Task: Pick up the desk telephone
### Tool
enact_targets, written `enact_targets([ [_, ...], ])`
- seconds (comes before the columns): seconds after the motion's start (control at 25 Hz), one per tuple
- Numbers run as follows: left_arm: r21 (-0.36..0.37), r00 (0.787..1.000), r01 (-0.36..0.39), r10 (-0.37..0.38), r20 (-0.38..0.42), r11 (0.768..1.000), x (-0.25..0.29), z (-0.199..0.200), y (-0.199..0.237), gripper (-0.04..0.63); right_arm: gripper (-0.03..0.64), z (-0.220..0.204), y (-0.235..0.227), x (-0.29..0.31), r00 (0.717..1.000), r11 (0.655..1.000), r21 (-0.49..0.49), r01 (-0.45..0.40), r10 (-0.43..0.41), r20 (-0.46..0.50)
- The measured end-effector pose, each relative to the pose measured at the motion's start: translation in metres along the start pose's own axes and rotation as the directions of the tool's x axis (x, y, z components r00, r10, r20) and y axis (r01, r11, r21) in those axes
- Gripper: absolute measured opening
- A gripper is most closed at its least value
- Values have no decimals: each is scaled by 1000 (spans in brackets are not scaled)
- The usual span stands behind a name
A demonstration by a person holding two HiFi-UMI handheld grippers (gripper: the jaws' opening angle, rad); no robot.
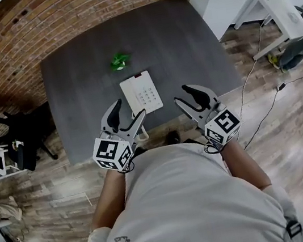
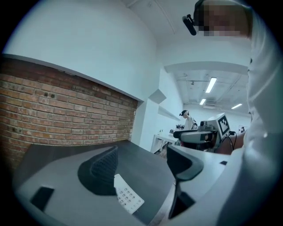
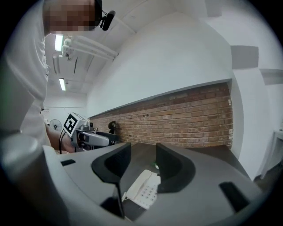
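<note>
The white desk telephone (image 1: 141,93) lies flat near the front edge of the dark grey table (image 1: 77,89), handset along its left side and keypad to the right. My left gripper (image 1: 129,108) hovers open just left of the phone's near end. My right gripper (image 1: 183,94) is open a little to the phone's right. The left gripper view has the phone's keypad (image 2: 128,197) low between the open gripper (image 2: 143,165) jaws. In the right gripper view the phone (image 3: 143,190) lies below and between the spread gripper (image 3: 142,163) jaws. Neither gripper touches the phone.
A small green crumpled object (image 1: 119,61) sits on the table beyond the phone. A brick wall (image 1: 38,27) runs behind the table. A black chair (image 1: 19,139) stands left of it, a white table (image 1: 279,10) and floor cables (image 1: 263,99) to the right.
</note>
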State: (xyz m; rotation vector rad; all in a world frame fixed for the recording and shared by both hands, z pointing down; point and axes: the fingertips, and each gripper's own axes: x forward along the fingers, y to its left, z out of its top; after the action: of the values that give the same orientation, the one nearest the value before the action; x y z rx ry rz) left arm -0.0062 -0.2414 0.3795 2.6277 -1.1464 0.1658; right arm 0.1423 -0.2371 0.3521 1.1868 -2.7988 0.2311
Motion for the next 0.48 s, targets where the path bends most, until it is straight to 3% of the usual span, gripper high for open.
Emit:
enact_targets([
  [0.28, -38, 996, -88, 88, -11, 995, 10, -7, -14, 356, 184, -29, -23, 2, 992, 992, 57, -117, 119, -36],
  [0.48, -69, 995, -95, 93, -34, 993, 8, -19, -1, 357, 183, -48, -22, 21, 981, 982, 89, -166, 173, -82],
])
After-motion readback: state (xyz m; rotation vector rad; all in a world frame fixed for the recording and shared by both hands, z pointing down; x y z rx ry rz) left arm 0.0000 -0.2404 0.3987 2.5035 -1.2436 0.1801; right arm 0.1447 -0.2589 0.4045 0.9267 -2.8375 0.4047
